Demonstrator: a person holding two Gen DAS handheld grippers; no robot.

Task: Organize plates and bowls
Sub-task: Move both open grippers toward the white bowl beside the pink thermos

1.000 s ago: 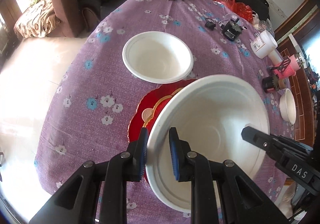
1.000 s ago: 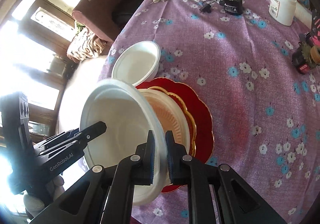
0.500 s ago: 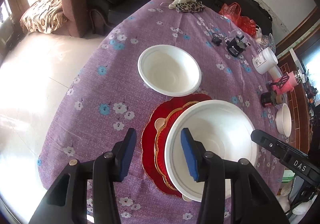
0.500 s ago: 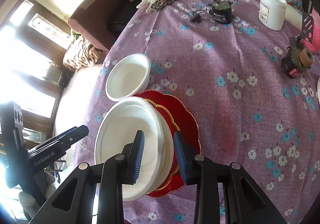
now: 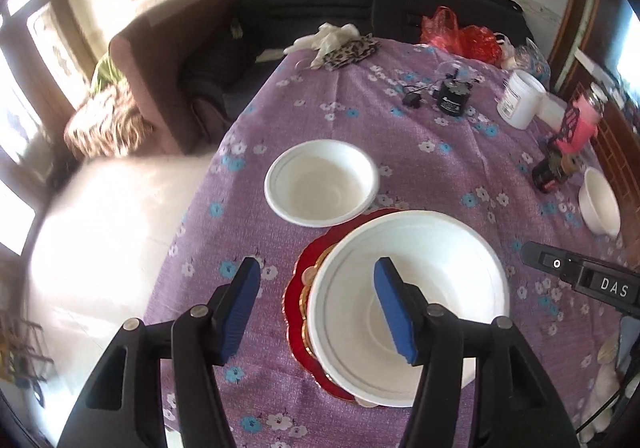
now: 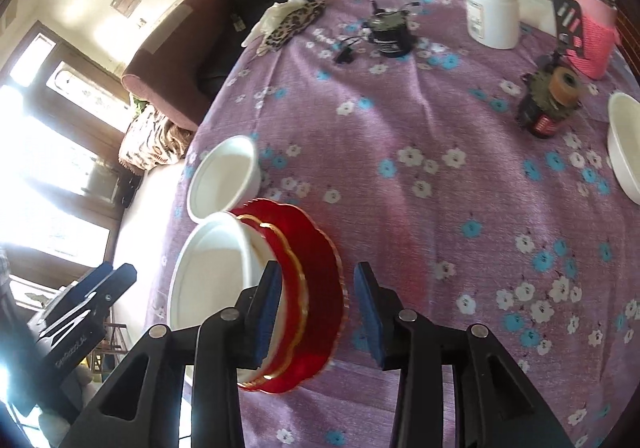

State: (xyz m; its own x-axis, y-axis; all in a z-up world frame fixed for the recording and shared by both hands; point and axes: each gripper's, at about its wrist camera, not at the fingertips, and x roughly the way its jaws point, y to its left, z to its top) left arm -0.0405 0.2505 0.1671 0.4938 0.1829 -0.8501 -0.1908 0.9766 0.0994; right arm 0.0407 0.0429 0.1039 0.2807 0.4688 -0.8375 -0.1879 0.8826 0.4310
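Note:
A large white bowl (image 5: 436,280) rests on a stack of a gold-rimmed plate and a red scalloped plate (image 5: 298,286) near the table's front edge; the bowl (image 6: 212,268) and the red plate (image 6: 320,288) also show in the right wrist view. A smaller white bowl (image 5: 322,182) sits just behind the stack, also in the right wrist view (image 6: 224,176). A third white bowl (image 5: 600,204) stands at the far right, also in the right wrist view (image 6: 624,148). My left gripper (image 5: 316,304) is open and empty above the stack's left rim. My right gripper (image 6: 318,308) is open and empty above the red plate.
On the purple flowered tablecloth (image 6: 440,188) are a white jar (image 6: 494,10), a pink-sleeved bottle (image 6: 596,32), a small black device with a cable (image 6: 390,34), a dark jar (image 6: 548,104), a leopard-print cloth (image 6: 292,24) and a red bag (image 5: 460,34). An armchair (image 5: 160,80) stands beyond the left edge.
Both grippers have let go of the large white bowl, opened wide and pulled back and up. The bowl now rests level on the plate stack.

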